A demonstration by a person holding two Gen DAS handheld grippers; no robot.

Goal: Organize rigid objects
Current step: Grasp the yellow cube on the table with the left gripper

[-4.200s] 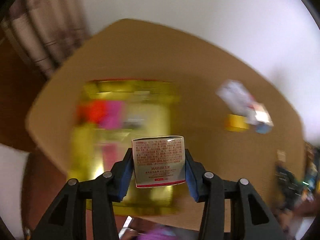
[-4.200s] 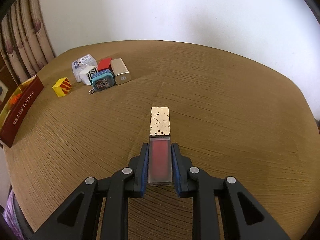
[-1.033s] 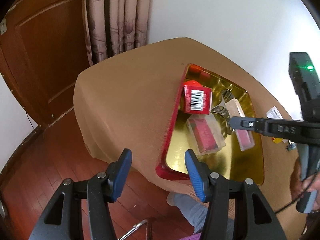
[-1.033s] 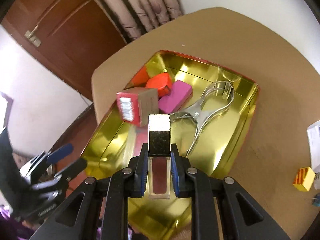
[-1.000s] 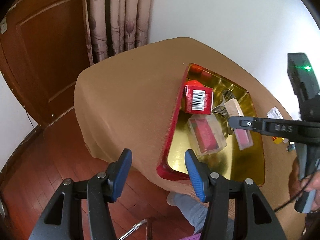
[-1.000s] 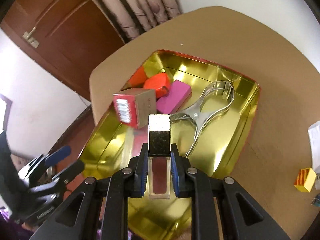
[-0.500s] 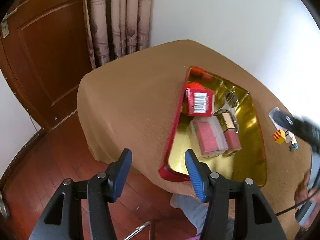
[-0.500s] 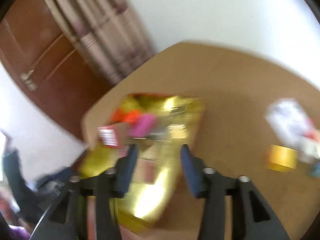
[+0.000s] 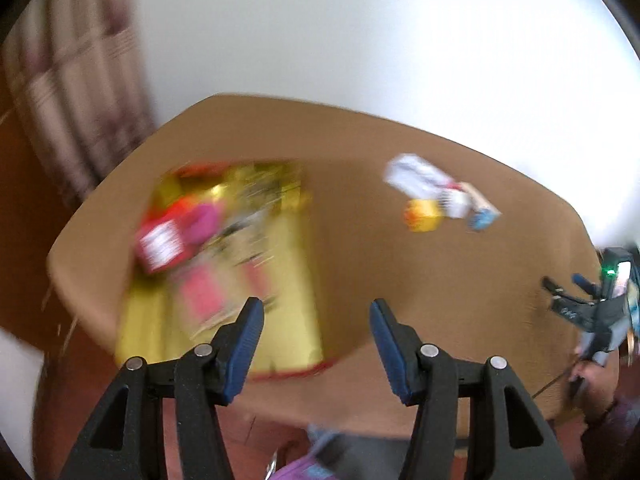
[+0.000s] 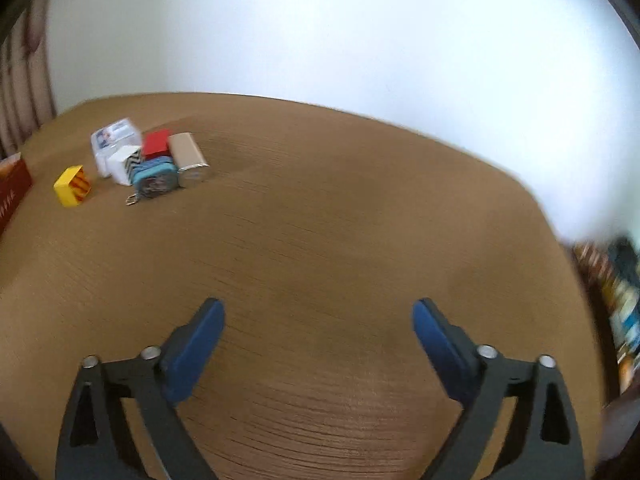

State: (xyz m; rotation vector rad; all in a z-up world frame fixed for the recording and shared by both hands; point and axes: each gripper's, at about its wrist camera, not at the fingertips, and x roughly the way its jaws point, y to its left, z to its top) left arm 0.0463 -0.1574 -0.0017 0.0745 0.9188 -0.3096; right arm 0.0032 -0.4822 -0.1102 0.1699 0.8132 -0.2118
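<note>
My left gripper (image 9: 316, 308) is open and empty, held above the near edge of the brown table. Past it, blurred by motion, lies the gold tin tray (image 9: 296, 344) with a red boxed item (image 9: 160, 246), a pink block (image 9: 202, 222) and other pieces. My right gripper (image 10: 318, 312) is open and empty over bare tablecloth; it also shows at the far right of the left wrist view (image 9: 580, 304). A cluster sits far left in the right wrist view: yellow cube (image 10: 73, 186), clear plastic case (image 10: 114, 142), white chevron box (image 10: 125, 166), red box (image 10: 157, 144), blue tin (image 10: 155, 178), beige power bank (image 10: 189, 160).
The tray's red side (image 10: 12, 188) shows at the left edge of the right wrist view. Curtains (image 9: 60, 92) hang behind the table's left end. A shelf with books (image 10: 616, 304) stands at the right. The same cluster (image 9: 440, 200) lies right of the tray.
The lipstick case left my right gripper and lies in the tray. My right gripper opened and swung right over bare table. My left view swung right, facing the tray and cluster.
</note>
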